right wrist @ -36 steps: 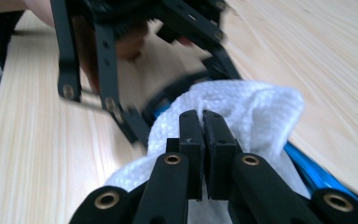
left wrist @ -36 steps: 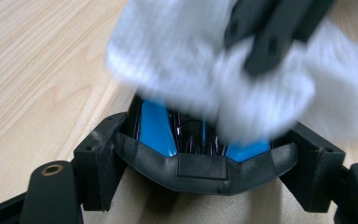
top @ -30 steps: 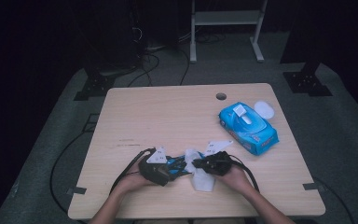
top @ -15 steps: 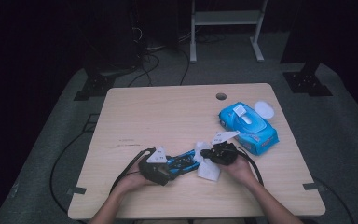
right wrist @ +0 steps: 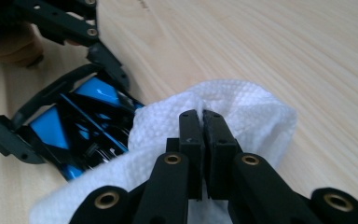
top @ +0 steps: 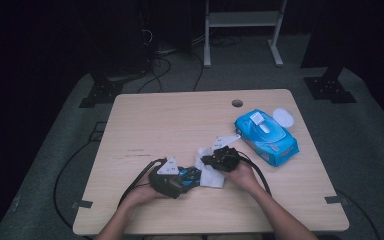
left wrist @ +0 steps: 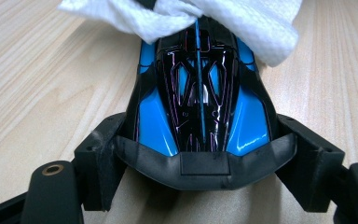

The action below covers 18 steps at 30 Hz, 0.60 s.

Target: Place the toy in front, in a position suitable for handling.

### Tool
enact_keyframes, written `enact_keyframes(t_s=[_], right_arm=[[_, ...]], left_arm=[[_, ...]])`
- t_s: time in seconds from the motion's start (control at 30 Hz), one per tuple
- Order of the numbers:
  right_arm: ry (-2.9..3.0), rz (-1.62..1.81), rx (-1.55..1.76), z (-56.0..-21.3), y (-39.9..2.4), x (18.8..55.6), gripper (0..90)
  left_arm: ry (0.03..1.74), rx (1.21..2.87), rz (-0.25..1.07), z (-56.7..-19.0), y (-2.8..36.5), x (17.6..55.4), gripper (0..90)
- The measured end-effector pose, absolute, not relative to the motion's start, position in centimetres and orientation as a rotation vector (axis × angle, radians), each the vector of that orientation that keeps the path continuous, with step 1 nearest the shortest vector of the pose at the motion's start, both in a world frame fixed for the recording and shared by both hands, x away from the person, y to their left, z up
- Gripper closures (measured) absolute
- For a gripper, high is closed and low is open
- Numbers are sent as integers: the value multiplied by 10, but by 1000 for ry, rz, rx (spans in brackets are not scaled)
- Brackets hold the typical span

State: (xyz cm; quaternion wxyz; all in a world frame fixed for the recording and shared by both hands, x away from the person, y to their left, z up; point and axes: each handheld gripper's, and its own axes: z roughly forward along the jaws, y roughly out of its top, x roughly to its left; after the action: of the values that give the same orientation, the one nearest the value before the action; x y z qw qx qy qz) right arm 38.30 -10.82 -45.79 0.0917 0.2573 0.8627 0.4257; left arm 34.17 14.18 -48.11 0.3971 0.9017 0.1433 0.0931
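A blue and black toy car (left wrist: 200, 93) lies on the table, and my left gripper (left wrist: 200, 158) is shut on its rear end, one finger on each side. From above, the car (top: 190, 176) points right out of the left gripper (top: 182, 178). My right gripper (right wrist: 201, 116) is shut on a white wipe (right wrist: 251, 107), its jaws pinched together on a fold. The wipe (top: 211, 177) drapes over the car's front end (right wrist: 74, 121). The right gripper (top: 207, 161) sits just beyond the car, pointing left.
A blue pack of wipes (top: 266, 137) with its white lid (top: 283, 117) flipped open lies at the right of the wooden table (top: 170, 120). A cable hole (top: 237, 103) is near the far edge. Cables trail off the table's front left.
The right gripper, with the wipe, has moved away from the front edge, first to the right and then back left over the car's nose. The left gripper and the car stayed put.
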Motion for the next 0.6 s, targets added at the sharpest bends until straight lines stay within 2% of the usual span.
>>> enact_keyframes(t_s=[0.23,0.6], right_arm=[[2535,1259,887,-468,-146,381,868],[2564,1255,874,-469,-157,356,868]], left_arm=[[361,2283,234,-481,142,342,241],[390,2280,219,-481,143,344,240]])
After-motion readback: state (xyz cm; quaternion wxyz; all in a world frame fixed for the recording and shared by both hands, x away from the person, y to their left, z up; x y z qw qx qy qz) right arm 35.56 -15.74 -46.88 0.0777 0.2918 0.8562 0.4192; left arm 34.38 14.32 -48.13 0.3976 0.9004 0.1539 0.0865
